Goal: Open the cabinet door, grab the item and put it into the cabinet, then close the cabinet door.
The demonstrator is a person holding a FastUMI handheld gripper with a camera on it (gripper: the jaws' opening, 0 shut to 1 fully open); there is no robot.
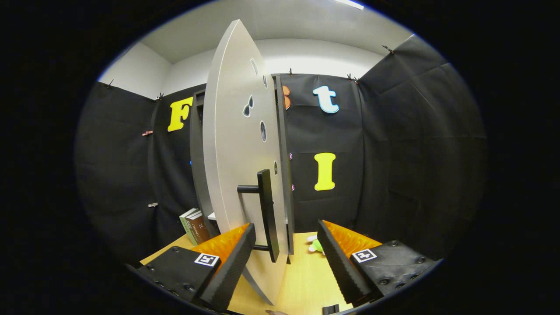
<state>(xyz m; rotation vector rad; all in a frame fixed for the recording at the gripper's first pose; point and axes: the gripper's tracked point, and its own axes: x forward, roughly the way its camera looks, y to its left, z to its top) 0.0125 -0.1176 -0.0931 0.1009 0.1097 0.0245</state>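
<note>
The pale grey cabinet door point(234, 148) stands swung out toward me, nearly edge-on, with small stickers on its face. Its black bar handle point(267, 214) hangs just above and between my fingers, nearer the left one. My gripper point(285, 253) is open, with the fingers spread to either side of the handle and the door's lower edge and not pressing on it. Behind the door runs the dark cabinet frame point(197, 170). A small green and white plush toy point(316, 245) lies on the wooden table point(306, 280), just beyond the right finger.
Two or three books point(195, 226) stand upright on the table to the left of the cabinet, behind the left finger. Black cloth walls close the booth at the back and on both sides.
</note>
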